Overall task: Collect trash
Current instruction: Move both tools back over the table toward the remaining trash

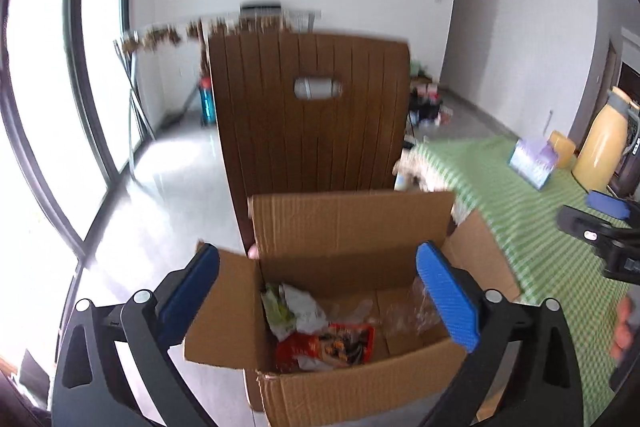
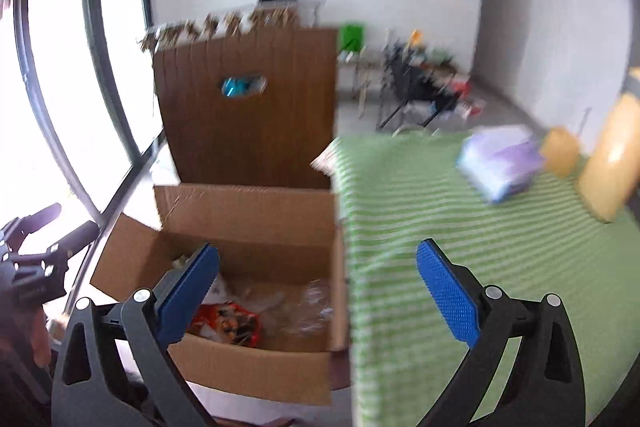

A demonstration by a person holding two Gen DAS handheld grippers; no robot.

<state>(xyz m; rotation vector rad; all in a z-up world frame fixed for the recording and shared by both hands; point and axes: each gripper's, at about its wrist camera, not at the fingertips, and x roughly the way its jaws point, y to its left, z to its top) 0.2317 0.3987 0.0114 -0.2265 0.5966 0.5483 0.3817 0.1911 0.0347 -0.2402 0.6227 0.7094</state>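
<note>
Holding my left gripper (image 1: 318,291) and right gripper (image 2: 318,289) spread wide, both empty; red snack wrapper (image 1: 326,347) and crumpled trash lie inside open brown cardboard box (image 1: 352,393) beside green striped tablecloth (image 2: 460,227).

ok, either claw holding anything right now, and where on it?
Nothing is held. Left claw and right claw are both wide open and empty; the wrappers lie in the cardboard box.

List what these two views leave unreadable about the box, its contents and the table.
- Cardboard box base: left wrist view, cut off by the bottom edge.
- Red snack wrapper print: blurred in both views.
- Box's left half: right wrist view, hidden behind the right gripper's finger.
- Purple tissue pack label: motion blur.
- Yellow bottle: cropped by the fisheye rim.
</note>
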